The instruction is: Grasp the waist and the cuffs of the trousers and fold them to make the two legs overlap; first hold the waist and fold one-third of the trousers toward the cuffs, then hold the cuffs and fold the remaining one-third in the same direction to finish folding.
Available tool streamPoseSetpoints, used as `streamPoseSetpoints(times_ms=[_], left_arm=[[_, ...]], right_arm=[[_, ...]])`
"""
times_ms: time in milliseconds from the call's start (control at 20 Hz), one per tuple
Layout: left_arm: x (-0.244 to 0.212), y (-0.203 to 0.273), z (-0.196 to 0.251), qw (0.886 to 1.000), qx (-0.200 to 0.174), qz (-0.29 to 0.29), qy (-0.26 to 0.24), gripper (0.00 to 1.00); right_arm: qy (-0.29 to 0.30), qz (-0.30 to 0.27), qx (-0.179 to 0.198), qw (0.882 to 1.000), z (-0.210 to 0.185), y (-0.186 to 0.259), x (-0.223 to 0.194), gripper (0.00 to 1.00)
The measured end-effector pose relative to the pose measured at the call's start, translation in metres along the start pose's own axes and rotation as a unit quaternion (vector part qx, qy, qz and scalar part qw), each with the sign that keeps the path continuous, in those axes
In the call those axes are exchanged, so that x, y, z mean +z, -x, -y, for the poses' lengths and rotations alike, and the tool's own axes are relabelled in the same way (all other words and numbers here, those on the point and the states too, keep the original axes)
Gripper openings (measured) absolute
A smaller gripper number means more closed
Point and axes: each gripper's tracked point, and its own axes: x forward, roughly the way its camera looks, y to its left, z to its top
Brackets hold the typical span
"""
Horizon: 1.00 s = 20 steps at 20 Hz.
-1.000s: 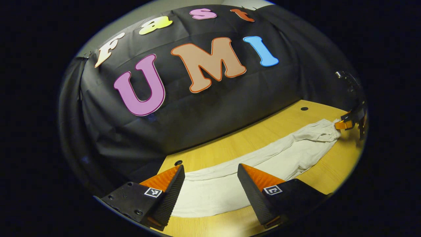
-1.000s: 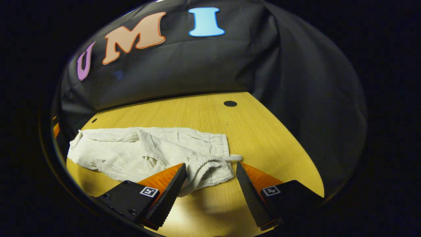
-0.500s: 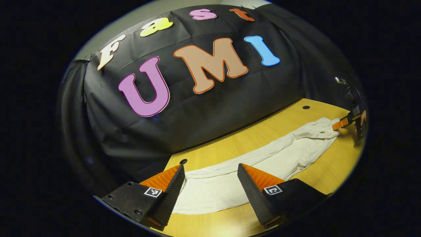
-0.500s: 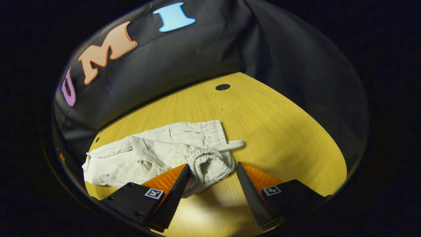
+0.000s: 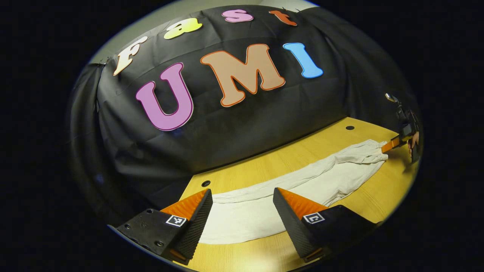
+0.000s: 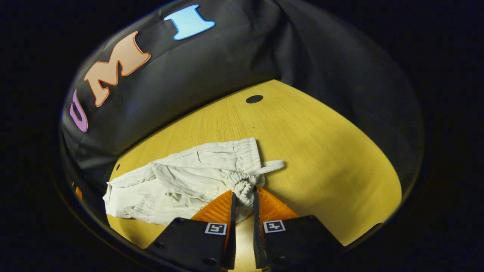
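Note:
Pale cream trousers lie stretched out on the wooden table. In the right gripper view, my right gripper is shut on the bunched elastic waist, with a drawstring sticking out to the right. In the left gripper view, the cuff end lies between the wide-apart fingers of my left gripper, which is open. The trousers run from there to the far right, where the other gripper and a hand hold the waist.
Black cloth walls stand close behind the table on the far side and at both ends. Small round holes sit in the tabletop near the far edge. Bare wood lies to the right of the waist in the right gripper view.
My right gripper has closed on the bunched waist, which was lying between its open fingers before. The left gripper stays open over the cuff end with little shift.

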Motion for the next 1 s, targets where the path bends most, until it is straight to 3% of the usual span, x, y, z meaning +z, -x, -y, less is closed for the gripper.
streamPoseSetpoints(times_ms=[250,500,700,1000], left_arm=[[0.001,-0.003,-0.008,1.0,-0.017,0.001,-0.008,0.95],[-0.009,-0.004,-0.019,1.0,-0.022,-0.001,0.013,0.95],[-0.016,-0.004,-0.033,0.999,-0.022,0.0,0.034,0.95],[-0.034,-0.003,-0.066,0.998,-0.011,-0.003,0.059,0.95]], right_arm=[[-0.025,0.007,-0.014,1.0,-0.004,0.01,0.008,0.21],[-0.018,0.043,0.009,0.999,-0.025,0.048,0.045,0.21],[-0.018,0.074,0.048,0.996,-0.076,0.068,0.074,0.21],[0.027,0.104,0.096,0.99,-0.15,0.106,0.1,0.21]])
